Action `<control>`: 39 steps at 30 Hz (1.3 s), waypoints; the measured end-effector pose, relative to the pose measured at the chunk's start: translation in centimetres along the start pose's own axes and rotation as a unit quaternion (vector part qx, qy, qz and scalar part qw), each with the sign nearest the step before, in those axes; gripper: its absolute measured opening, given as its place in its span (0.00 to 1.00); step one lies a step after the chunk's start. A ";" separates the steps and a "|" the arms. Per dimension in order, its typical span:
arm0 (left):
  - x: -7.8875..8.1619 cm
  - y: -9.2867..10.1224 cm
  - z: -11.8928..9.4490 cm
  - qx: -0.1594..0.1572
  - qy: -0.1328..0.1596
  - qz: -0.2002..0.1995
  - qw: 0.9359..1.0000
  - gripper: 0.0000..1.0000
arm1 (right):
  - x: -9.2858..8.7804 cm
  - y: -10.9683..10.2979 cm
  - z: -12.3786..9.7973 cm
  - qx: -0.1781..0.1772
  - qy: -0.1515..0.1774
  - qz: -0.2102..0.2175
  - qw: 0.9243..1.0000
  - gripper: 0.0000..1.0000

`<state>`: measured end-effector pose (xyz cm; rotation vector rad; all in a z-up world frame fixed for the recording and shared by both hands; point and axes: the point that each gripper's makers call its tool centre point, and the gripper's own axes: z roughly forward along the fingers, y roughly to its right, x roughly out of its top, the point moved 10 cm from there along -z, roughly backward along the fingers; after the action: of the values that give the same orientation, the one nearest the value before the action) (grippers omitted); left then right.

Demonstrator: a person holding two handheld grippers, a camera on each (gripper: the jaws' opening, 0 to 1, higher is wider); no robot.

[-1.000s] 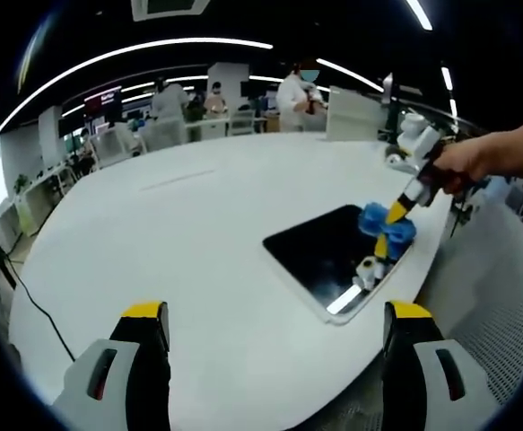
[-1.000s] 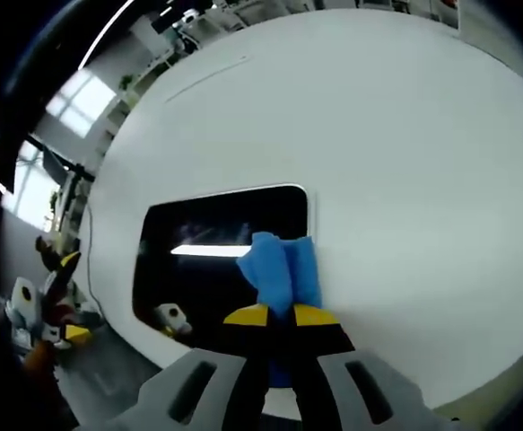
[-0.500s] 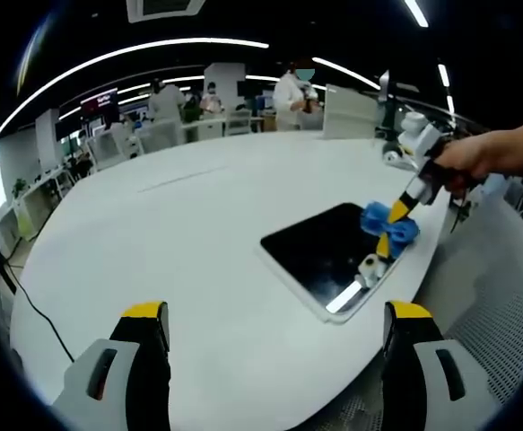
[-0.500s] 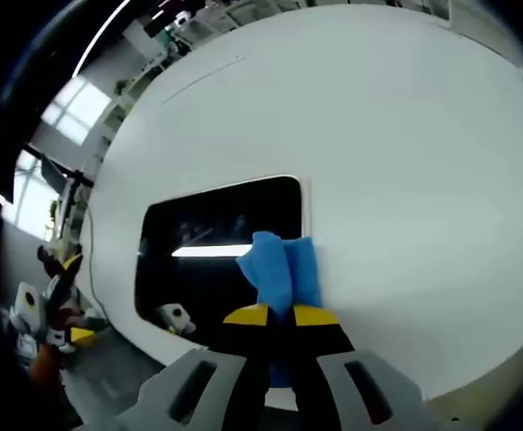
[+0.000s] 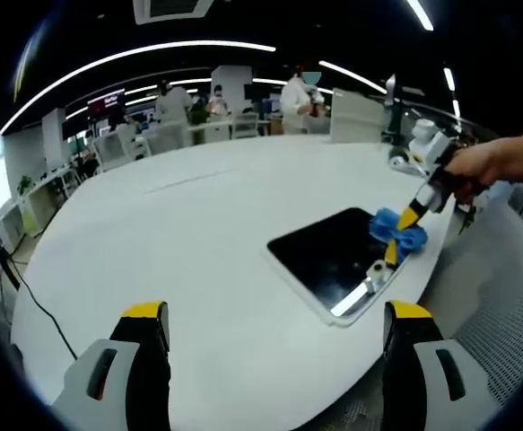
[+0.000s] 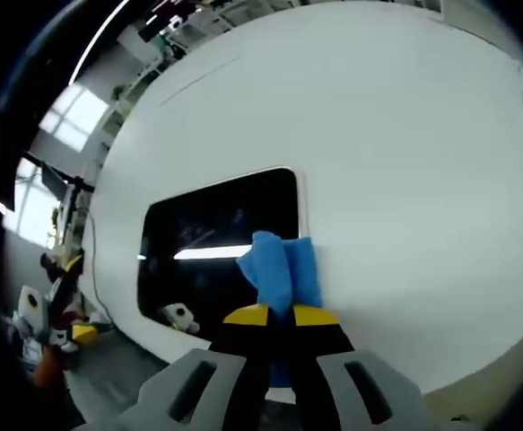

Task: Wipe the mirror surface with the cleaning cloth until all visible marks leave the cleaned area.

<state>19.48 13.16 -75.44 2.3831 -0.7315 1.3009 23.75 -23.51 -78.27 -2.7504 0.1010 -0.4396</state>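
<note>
While the right tool (image 6: 275,314) keeps its jaws pinched together on the blue cleaning cloth (image 6: 279,269), the change over the last second is small: in the right gripper view the mirror (image 6: 216,233) edge has crept slightly up and right against the cloth, and in the left gripper view the cloth (image 5: 399,235) sits a little further right and lower than before, at the right-hand edge of the mirror (image 5: 333,256). Part of that shift may be camera motion, since the whole left gripper view has drifted too.

Cloth position now: folded bundle pressed at the mirror's right border, lower centre of the right gripper view, overlapping both the dark glass and the white bench (image 6: 405,162). A bright strip of reflected ceiling light crosses the glass just left of the cloth.

Left tool (image 5: 274,368): jaws stand wide apart, empty, at the bottom of the left gripper view, well apart from the mirror. The person's hand (image 5: 476,166) holds the right tool (image 5: 409,215) at upper right of that view.

Judgement: the stroke appears to be working along the edge; marks on the glass are too faint to confirm. Most of the dark surface lies left of the cloth, so wiping probably remains.
</note>
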 end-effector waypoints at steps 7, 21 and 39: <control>0.1 0.0 -0.2 0.004 0.005 -0.002 1.000 1.00 | 0.0 0.1 0.2 -0.001 0.006 -0.001 1.000 0.02; 0.1 0.1 -0.2 0.002 0.002 0.001 1.000 1.00 | 0.1 0.0 0.1 0.003 0.003 0.012 1.000 0.02; 0.0 0.1 -0.2 0.005 -0.001 0.001 1.000 1.00 | -0.1 -0.4 -0.1 -0.001 0.001 0.012 1.000 0.01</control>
<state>19.33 13.20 -75.29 2.3920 -0.7298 1.3072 23.59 -23.17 -78.13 -2.7479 0.1355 -0.4363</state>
